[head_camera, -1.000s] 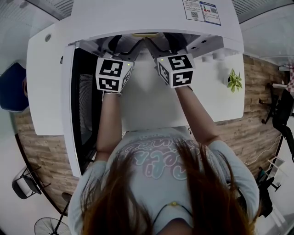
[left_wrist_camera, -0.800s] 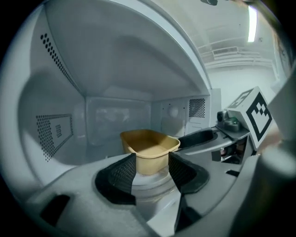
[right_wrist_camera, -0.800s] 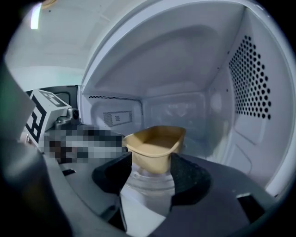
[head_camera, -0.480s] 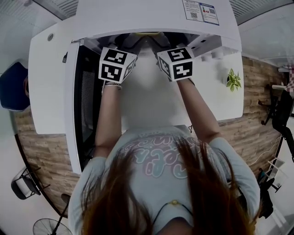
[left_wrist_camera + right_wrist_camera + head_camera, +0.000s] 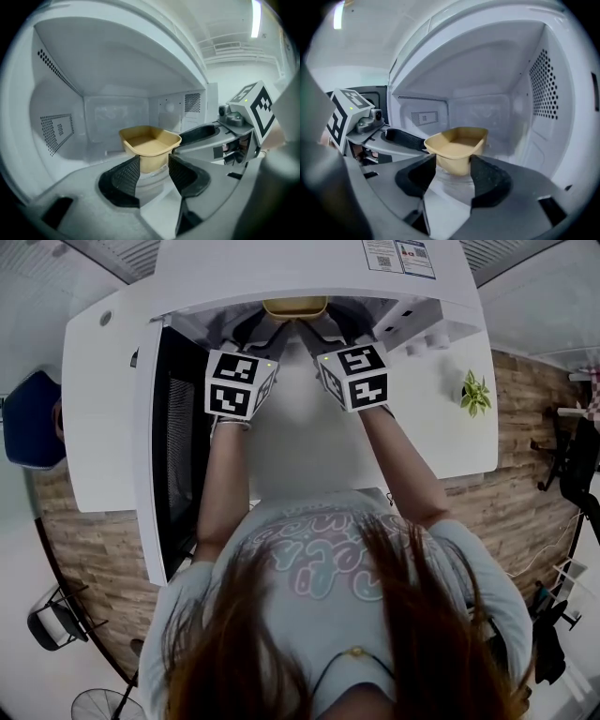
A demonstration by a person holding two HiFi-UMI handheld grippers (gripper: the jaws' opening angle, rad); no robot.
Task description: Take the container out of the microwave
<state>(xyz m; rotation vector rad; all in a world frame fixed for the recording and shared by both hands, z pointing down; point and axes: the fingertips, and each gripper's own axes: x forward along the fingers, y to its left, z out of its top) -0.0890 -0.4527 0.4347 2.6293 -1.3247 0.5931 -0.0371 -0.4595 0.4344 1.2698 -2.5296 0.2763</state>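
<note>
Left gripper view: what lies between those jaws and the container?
Only bare glass turntable, seen in the left gripper view. The left gripper's jaws, just closing, straddle the container's near corner.

container: a second ago only a thin yellow sliver under the top edge of the microwave in the head view; now its tan rim shows plainly in the opening
left gripper: jaws have just been closing from their widest, with the container's near end in the gap
right gripper: jaws have just been closing too, less far, around the same near end
marker cubes: both edged slightly toward the opening
sticker: slid up, now partly cut off
</note>
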